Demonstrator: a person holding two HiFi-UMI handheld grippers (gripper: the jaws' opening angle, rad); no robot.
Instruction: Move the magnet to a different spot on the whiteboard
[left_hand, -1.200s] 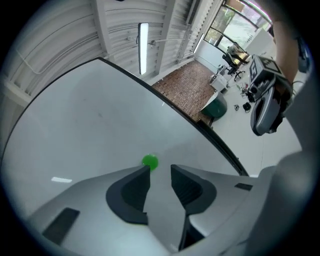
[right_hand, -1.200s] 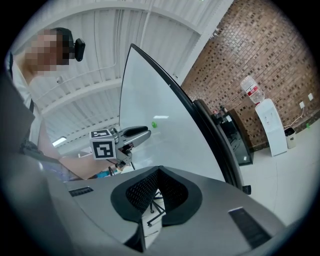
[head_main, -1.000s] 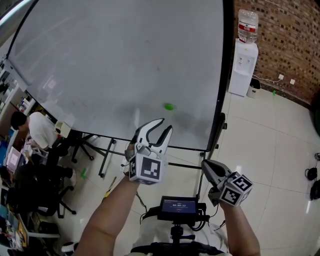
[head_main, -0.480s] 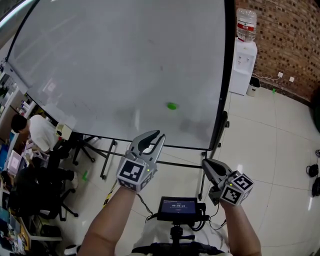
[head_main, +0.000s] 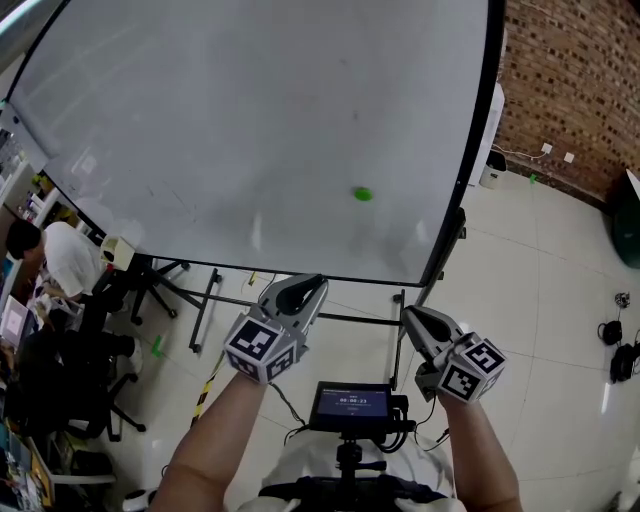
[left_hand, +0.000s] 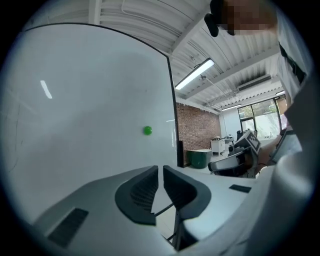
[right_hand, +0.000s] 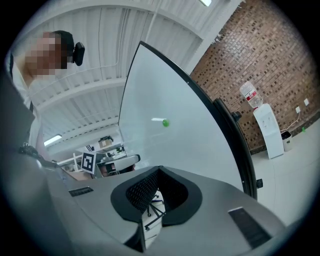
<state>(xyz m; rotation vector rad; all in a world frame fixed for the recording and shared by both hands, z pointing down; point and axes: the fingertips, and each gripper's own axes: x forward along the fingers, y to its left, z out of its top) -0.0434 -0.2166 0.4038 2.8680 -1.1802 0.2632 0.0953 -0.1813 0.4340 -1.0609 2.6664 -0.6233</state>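
Note:
A small green magnet (head_main: 363, 193) sticks to the large whiteboard (head_main: 230, 130), right of its middle and low down. It also shows in the left gripper view, magnet (left_hand: 147, 130), and in the right gripper view, magnet (right_hand: 165, 122). My left gripper (head_main: 310, 285) hangs below the board's bottom edge, well short of the magnet. Its jaws are closing, only a narrow slit is left, and nothing is between them (left_hand: 160, 168). My right gripper (head_main: 412, 315) is held to the right at the same height, shut and empty (right_hand: 159, 169).
The whiteboard stands on a black wheeled frame (head_main: 205, 310) over a white tiled floor. A brick wall (head_main: 570, 80) rises at the right. A person in a white top (head_main: 70, 255) sits at the left near office chairs (head_main: 60, 380). A small screen (head_main: 350, 403) sits on my chest rig.
The left gripper has drawn back down from the board and its jaws have narrowed from wide to nearly closed. The magnet stays on the board. The right gripper has barely moved.

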